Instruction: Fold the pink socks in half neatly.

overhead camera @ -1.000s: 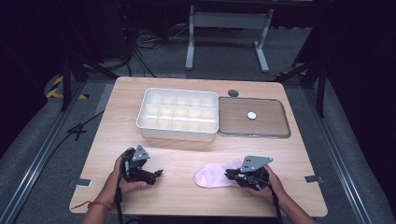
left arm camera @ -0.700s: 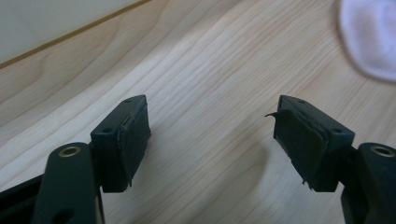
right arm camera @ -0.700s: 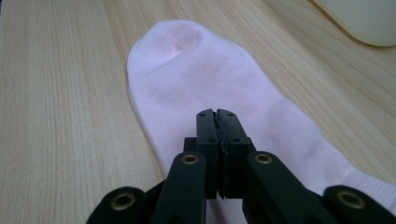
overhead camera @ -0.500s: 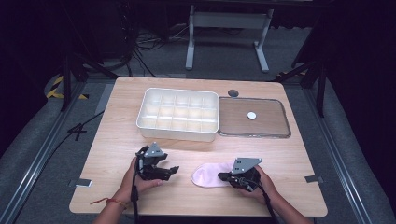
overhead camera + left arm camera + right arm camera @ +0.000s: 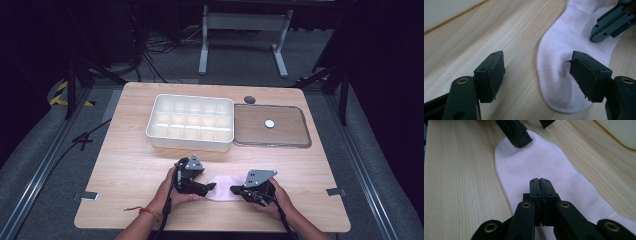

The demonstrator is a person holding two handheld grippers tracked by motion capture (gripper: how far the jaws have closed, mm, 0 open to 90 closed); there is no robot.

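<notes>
A pale pink, soft knitted sock (image 5: 223, 188) lies flat on the light wooden bench (image 5: 130, 165), near its front edge, between the 2 hand-held grippers. The left gripper (image 5: 206, 188) sits at the sock's left end with its jaws apart; they have just been closing from a wider setting. In the left gripper view (image 5: 537, 72) 1 jaw rests on the rounded end of the sock (image 5: 564, 65) and the other stands over bare wood beside it, so the fabric edge lies in the gap without being pinched. The right gripper (image 5: 235, 190) sits at the sock's right end, held by the person's right hand (image 5: 272, 197). In the right gripper view (image 5: 540, 181) its 2 jaws are pressed together directly over the sock (image 5: 541, 162); whether a fold of fabric is caught between them cannot be told. The same view shows the left gripper's jaw tip resting on the far end of the sock. The person's left hand (image 5: 172, 192) holds the left gripper. Further back on the bench stands a white rectangular plastic organiser box with 15 compartments (image 5: 152, 131), and touching its right side lies a flat transparent rectangular lid (image 5: 295, 131) with 1 small white round disc (image 5: 269, 123) at its centre. A small dark round object (image 5: 249, 99) lies just behind the lid.
</notes>
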